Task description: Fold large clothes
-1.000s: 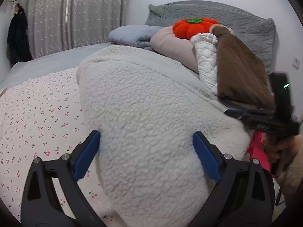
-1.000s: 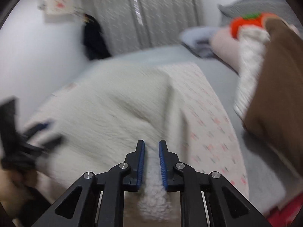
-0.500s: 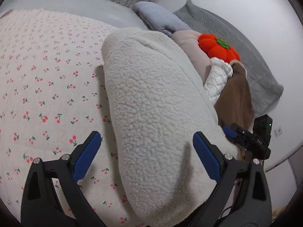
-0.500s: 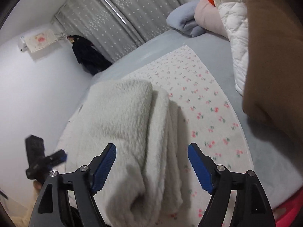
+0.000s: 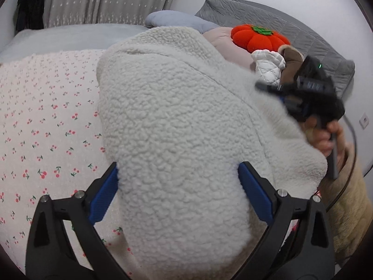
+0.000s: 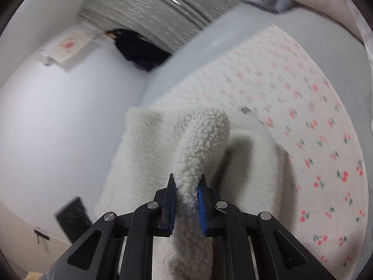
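Fleece garment (image 6: 200, 144) — right gripper (image 6: 186, 186) closing on fold, left gripper (image 5: 179, 186) wide.

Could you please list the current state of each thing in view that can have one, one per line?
Fleece garment: bunched in a thick fold on the cherry-print sheet.
Left gripper: wide open, pads on either side of the fleece bulk.
Right gripper: jaws closing, pinching a fleece fold.
Curtains: drawn shut.
Pumpkin cushion: resting on the pillow pile.
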`<state>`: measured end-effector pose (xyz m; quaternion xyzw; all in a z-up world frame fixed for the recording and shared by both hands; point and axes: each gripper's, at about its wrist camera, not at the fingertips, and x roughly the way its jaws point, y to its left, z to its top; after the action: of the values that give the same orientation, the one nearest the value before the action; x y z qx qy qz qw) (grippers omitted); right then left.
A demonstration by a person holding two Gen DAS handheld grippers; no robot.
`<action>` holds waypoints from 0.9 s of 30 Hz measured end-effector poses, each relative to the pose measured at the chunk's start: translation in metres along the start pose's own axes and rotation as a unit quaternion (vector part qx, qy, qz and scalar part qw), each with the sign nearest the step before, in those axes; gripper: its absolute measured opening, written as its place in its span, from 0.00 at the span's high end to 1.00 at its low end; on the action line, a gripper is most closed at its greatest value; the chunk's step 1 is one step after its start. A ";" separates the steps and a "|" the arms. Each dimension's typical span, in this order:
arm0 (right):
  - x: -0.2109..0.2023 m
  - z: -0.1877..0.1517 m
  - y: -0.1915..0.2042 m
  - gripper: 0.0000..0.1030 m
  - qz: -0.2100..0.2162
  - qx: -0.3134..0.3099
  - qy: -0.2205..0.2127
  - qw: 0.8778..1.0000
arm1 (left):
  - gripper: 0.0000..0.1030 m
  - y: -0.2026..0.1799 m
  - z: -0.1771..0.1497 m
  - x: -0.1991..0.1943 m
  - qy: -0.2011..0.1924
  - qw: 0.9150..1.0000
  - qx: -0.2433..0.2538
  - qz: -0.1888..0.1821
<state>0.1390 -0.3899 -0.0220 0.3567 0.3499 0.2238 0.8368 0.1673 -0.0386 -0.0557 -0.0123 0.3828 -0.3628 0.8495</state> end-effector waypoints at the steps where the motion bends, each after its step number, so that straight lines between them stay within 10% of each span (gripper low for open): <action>1: -0.008 0.007 -0.002 0.87 0.007 0.001 -0.015 1.000 | 0.05 0.000 0.000 0.000 -0.002 1.000 -0.002 -0.001; 10: 0.015 -0.023 -0.091 0.77 -0.024 0.086 0.006 0.996 | 0.03 -0.017 0.001 0.003 -0.005 0.999 0.048 0.001; 13: 0.000 -0.024 -0.076 0.53 -0.052 0.076 -0.007 0.996 | 0.03 -0.012 0.003 0.004 0.000 0.999 0.037 -0.003; 15: -0.013 -0.023 -0.058 0.20 -0.076 0.053 -0.014 0.996 | 0.03 -0.011 0.004 0.003 0.003 0.999 0.032 -0.004; 22: 0.003 -0.040 -0.063 0.16 -0.099 0.043 0.055 0.993 | 0.02 0.013 0.010 -0.005 0.020 0.999 -0.020 -0.034; 27: 0.016 -0.065 -0.113 0.12 -0.018 0.138 0.081 0.987 | 0.01 0.067 0.007 0.007 0.069 0.981 -0.150 -0.105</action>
<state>0.1149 -0.4243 -0.1471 0.4429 0.4499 0.1867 0.7527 0.2160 0.0046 -0.0752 -0.1549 0.4872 -0.3881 0.7668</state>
